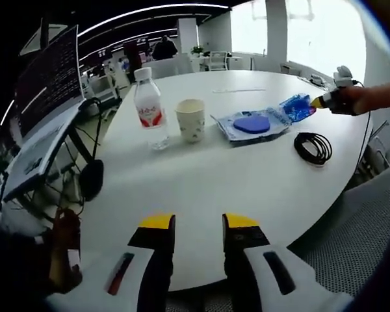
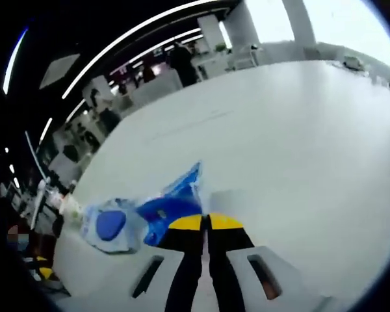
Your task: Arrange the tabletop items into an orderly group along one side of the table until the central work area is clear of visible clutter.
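Right gripper (image 2: 205, 224): jaws pinched together with no visible gap, tips right at the edge of the blue wrapper (image 2: 172, 208). It looks like they're clamped on that wrapper edge, but the contact itself is hidden under the tips, so treat the grasp as probable. Clear pack (image 2: 110, 227) with the blue disc sits just left of the jaws, touching the wrapper.

Left gripper (image 1: 198, 224): jaws parted, nothing between them, hovering over the near table (image 1: 201, 188) edge. Ahead of them: bottle (image 1: 149, 107) left, cup (image 1: 191, 119) just beside it, pack further right, cable coil (image 1: 313, 147) far right.

To do this step well:
- Drag low and slow; thin film tears or slips out of a tip pinch.
- Watch whether the pack comes along. If it does, pull both toward the bottle/cup row.
- Left gripper is free: use it for the coil, and grab across the loops so it doesn't unwind.
- Keep clear of the bottle; it's tall and would tip easily.
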The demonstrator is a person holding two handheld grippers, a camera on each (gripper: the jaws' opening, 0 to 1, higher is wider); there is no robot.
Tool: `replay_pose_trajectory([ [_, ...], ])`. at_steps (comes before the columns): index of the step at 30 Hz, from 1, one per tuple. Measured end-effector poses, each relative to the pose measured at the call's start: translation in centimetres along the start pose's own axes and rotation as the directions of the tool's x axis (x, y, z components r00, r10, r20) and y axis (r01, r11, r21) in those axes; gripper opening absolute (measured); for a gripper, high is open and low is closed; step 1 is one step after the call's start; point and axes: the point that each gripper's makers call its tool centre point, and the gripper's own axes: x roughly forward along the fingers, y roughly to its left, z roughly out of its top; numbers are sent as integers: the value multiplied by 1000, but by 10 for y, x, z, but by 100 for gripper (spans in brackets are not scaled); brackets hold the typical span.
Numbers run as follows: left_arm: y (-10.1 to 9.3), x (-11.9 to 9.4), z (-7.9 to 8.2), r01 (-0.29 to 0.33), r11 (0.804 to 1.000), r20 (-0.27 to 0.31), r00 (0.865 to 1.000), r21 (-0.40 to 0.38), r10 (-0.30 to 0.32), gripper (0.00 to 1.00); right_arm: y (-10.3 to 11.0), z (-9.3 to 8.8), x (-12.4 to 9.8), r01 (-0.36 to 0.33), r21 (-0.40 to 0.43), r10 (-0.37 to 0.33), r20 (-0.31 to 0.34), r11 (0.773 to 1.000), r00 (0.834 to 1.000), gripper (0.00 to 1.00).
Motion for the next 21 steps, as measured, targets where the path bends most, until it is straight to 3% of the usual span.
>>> replay_pose_trajectory([
  [9,1,0,-2,-6,1000,-13,1000,1,6,27,-12,4,9,10,-6,-10,-19,1000,1000,0],
  [21,2,2,-5,-15,1000,-34,999,7,15,27,-16,-10,22,0,-28,-3,-72,1000,997,0],
])
